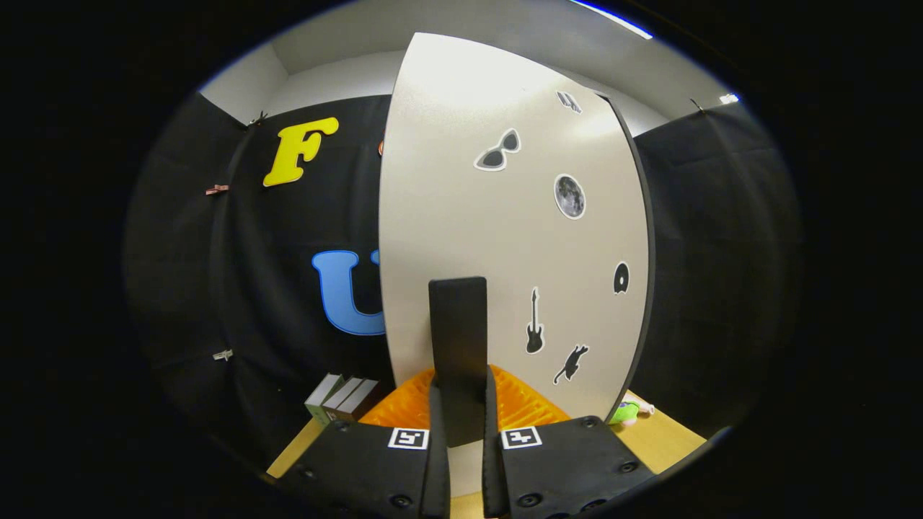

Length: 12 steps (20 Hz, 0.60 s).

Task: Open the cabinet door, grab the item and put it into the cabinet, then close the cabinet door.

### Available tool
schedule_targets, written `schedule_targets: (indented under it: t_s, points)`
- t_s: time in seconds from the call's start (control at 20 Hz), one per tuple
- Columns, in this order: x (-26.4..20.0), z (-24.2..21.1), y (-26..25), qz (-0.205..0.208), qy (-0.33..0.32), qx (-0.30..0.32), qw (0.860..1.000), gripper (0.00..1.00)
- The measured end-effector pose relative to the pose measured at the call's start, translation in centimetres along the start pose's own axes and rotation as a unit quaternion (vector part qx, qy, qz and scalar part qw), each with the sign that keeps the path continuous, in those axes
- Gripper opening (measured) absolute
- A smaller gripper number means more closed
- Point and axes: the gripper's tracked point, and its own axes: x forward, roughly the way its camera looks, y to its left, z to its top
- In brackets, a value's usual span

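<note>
A tall pale cabinet door [505,238] with several black stickers stands right in front of me. Its black upright handle [458,324] rises between my fingers. My gripper [461,389] is shut on the lower part of that handle, one finger pressing each side. A small green toy [624,412] lies on the wooden table [663,436], past the door's lower right corner and mostly hidden by it. The door hides the cabinet's inside, and I cannot tell how far it is swung.
Three boxes or books [340,396] stand side by side on the table to the left of the door, near the black cloth wall. The cloth wall closes the booth behind and on both sides.
</note>
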Motion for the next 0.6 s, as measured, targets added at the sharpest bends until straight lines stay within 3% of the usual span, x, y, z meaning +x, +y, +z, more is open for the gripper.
schedule_targets:
  t_s: [0.35, 0.6]
  points:
    - [-3.9, 0.2, -3.2, -0.01, 0.005, 0.007, 1.0, 0.21]
    - [-5.8, 0.2, -5.2, 0.016, 0.007, 0.013, 1.0, 0.21]
